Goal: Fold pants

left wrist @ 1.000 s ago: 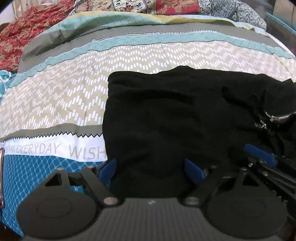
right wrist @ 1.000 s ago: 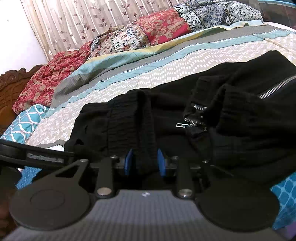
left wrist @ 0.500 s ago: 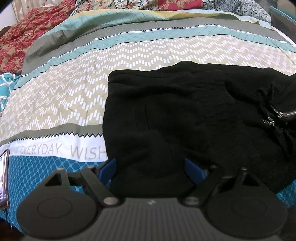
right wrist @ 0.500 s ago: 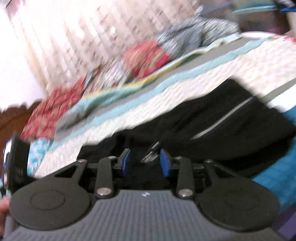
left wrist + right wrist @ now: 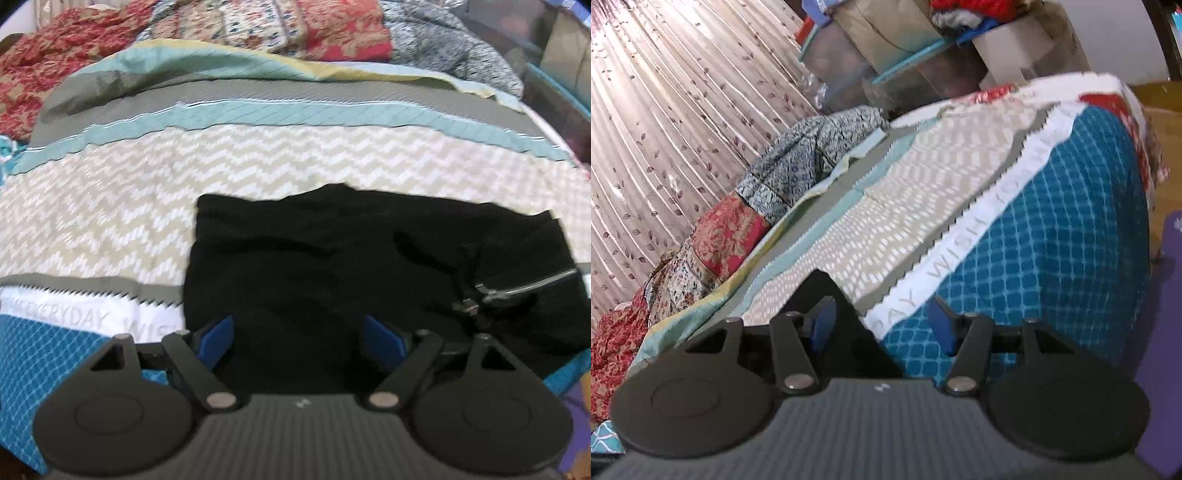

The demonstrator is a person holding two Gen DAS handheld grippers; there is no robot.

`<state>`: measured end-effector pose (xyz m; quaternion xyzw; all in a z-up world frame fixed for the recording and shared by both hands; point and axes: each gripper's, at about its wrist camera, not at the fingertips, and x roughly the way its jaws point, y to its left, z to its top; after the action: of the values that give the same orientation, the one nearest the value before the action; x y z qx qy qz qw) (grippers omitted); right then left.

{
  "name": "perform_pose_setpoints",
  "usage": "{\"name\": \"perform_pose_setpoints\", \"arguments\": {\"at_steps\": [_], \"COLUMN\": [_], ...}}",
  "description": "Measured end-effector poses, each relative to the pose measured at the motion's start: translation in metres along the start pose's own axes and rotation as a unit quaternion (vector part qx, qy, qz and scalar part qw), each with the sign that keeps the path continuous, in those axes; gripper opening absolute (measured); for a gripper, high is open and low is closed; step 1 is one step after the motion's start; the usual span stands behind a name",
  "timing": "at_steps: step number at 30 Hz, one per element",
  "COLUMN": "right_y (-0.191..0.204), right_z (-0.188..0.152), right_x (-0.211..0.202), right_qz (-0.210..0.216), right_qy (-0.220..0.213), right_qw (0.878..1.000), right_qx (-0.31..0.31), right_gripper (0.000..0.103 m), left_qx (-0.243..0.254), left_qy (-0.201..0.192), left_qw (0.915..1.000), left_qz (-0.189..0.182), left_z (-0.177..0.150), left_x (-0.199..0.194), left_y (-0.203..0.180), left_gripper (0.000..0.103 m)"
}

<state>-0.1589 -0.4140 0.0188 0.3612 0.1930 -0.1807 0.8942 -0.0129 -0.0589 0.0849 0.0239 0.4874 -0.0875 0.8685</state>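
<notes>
**Asha:** Where were the pants?

**Ben:** The black fabric pants lay in a compact folded bundle on the striped, zigzag-patterned quilted bedspread, near its front edge, with a silver metal zipper showing at the bundle's right side.

**Asha:** And the tongs?

**Ben:** The left gripper hovered low over the bundle's near edge, its blue pads spread wide, gripping nothing. The right gripper was angled away across the bedspread, jaws also wide and empty; a black corner of the pants sat just beside its left pad.

**Asha:** What did the step seem to need?

**Ben:** The fold looked nearly complete, so I judged it was time for tidying: press the bundle flat, square its edges, and avoid snagging the zipper or dragging the top layer loose.
</notes>
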Motion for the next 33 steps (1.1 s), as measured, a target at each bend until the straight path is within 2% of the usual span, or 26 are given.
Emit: {"name": "perform_pose_setpoints", "arguments": {"at_steps": [4,6,8,12,16,19,21,22,24,25,28,31,33], "right_y": [0.0,0.008,0.023,0.072,0.12,0.137,0.143,0.146,0.151,0.156,0.158,0.159,0.162], "right_z": [-0.005,-0.009,-0.013,-0.023,-0.045,-0.062,-0.07,-0.072,-0.075,-0.077,-0.081,-0.093,-0.1], "right_x": [0.016,0.02,0.013,-0.008,-0.022,-0.026,-0.03,-0.032,-0.036,-0.038,-0.037,-0.036,-0.03], "right_qz": [0.009,0.021,0.021,0.062,0.104,0.122,0.135,0.141,0.154,0.157,0.16,0.15,0.152], "right_qy": [0.041,0.066,0.059,0.033,0.026,0.033,0.038,0.042,0.046,0.046,0.052,0.049,0.062], "right_qw": [0.999,0.997,0.997,0.987,0.965,0.952,0.947,0.945,0.94,0.938,0.933,0.928,0.92], "right_qx": [-0.013,-0.026,-0.053,-0.144,-0.237,-0.277,-0.29,-0.293,-0.301,-0.306,-0.319,-0.338,-0.356], "right_gripper": [0.058,0.029,0.021,0.02,0.02,0.02,0.02,0.02,0.02,0.02,0.026,0.057,0.051], "left_qx": [0.01,0.008,0.002,0.0,0.037,0.068,0.078,0.079,0.087,0.092,0.055,0.047,0.047], "left_qy": [0.003,0.009,0.015,0.012,0.008,0.014,0.028,0.033,0.042,0.052,0.051,0.028,0.011], "left_qw": [0.9989,0.9973,0.9949,0.9915,0.9853,0.9812,0.9785,0.9779,0.9764,0.9754,0.9734,0.9721,0.9706], "left_qz": [-0.045,-0.072,-0.099,-0.129,-0.167,-0.18,-0.189,-0.191,-0.193,-0.193,-0.216,-0.228,-0.236], "left_z": [0.009,0.016,0.023,0.037,0.053,0.057,0.059,0.059,0.057,0.056,0.057,0.06,0.062], "left_x": [-0.002,-0.002,-0.001,-0.003,-0.006,-0.002,0.008,0.013,0.026,0.032,0.037,0.025,0.016], "left_y": [-0.013,-0.017,-0.02,-0.034,-0.061,-0.088,-0.102,-0.106,-0.113,-0.113,-0.095,-0.073,-0.059], "left_gripper": [0.081,0.081,0.082,0.087,0.093,0.099,0.099,0.096,0.055,0.021,0.016,0.015,0.015]}}
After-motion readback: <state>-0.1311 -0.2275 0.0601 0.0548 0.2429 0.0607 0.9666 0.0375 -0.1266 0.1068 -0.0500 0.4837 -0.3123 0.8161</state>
